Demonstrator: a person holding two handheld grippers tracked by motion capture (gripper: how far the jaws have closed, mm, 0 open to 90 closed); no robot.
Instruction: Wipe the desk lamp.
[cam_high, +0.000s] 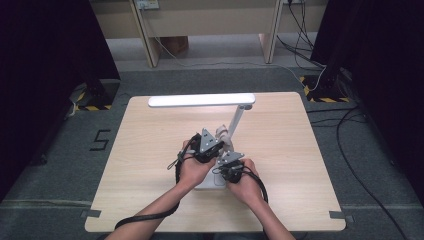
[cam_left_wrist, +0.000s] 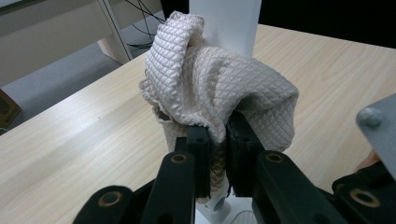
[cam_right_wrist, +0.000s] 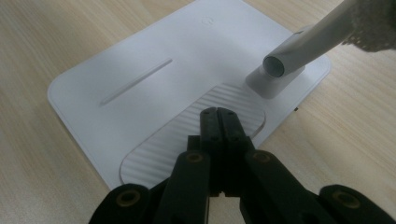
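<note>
- At the middle of the wooden table (cam_high: 150, 165), a white desk lamp (cam_high: 201, 100), light bar level above the far half, arm slanting down to a flat base near the front edge.
- Against the lamp's arm (cam_left_wrist: 224, 23), a cream quilted cloth (cam_left_wrist: 219, 88), bunched and draped round the white column, well off the tabletop.
- Left gripper (cam_left_wrist: 218, 140) pinching a fold of that cloth, black jaws nearly together with the fabric squeezed between them and the rest hanging over their tips.
- In the high view, left gripper (cam_high: 206, 145) just left of the arm, cloth (cam_high: 221, 133) showing as a pale lump against the arm.
- Right gripper (cam_right_wrist: 218, 114) pressed fully together, nothing between the jaws, tips resting on or just above the ribbed oval pad of the lamp base (cam_right_wrist: 140, 98).
- Beyond those tips, the arm's round hinge socket (cam_right_wrist: 275, 67) rising from the base's corner.
- Right gripper (cam_high: 232, 162) in the high view just beside the left one, both hands close together over the base.
</note>
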